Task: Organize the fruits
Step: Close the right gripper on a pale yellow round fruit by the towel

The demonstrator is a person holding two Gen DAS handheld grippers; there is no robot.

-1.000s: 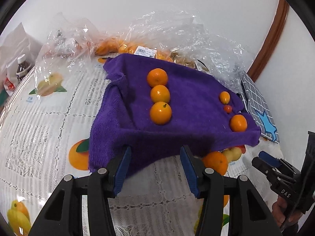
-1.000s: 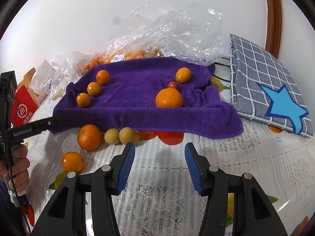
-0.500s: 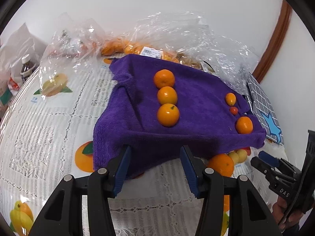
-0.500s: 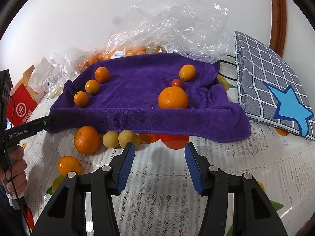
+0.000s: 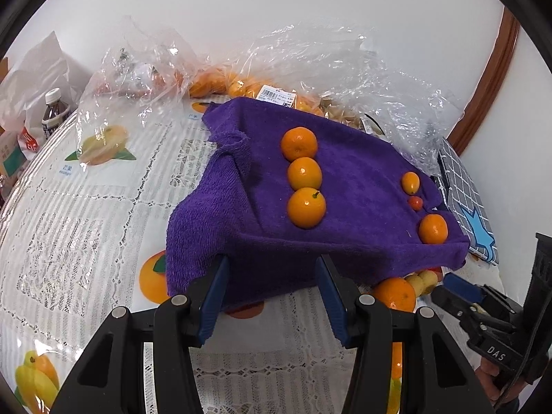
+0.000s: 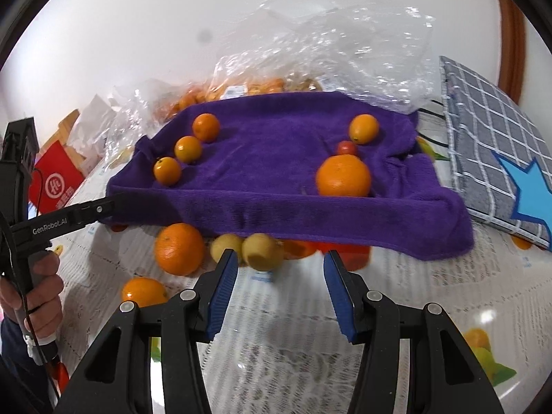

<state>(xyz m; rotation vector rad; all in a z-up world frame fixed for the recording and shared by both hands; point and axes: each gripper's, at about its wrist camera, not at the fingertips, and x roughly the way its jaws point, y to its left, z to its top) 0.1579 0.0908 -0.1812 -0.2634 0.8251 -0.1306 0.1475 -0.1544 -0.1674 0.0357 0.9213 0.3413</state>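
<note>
Your left gripper [image 5: 272, 296] stands wide and empty at the near edge of the purple towel [image 5: 345, 179]; your right gripper [image 6: 281, 288] is likewise wide and empty, aimed at the loose fruit in front of the towel. On the towel, three small oranges [image 5: 305, 177] form a row, well apart from a second line: a kumquat [image 6: 363, 128], a cherry tomato [image 6: 346, 147] and a large orange [image 6: 343, 176]. Still unsorted on the tablecloth [image 6: 431, 293]: a big orange [image 6: 179, 248], two yellow fruits [image 6: 262, 251] tucked against the towel's hanging edge, and one more orange [image 6: 144, 292] nearer you. Risks: closing on a yellow fruit may pinch the towel hem, and tugging it would likely roll the sorted rows. Round fruit may also squirt from the pads if you grip off-centre.
</note>
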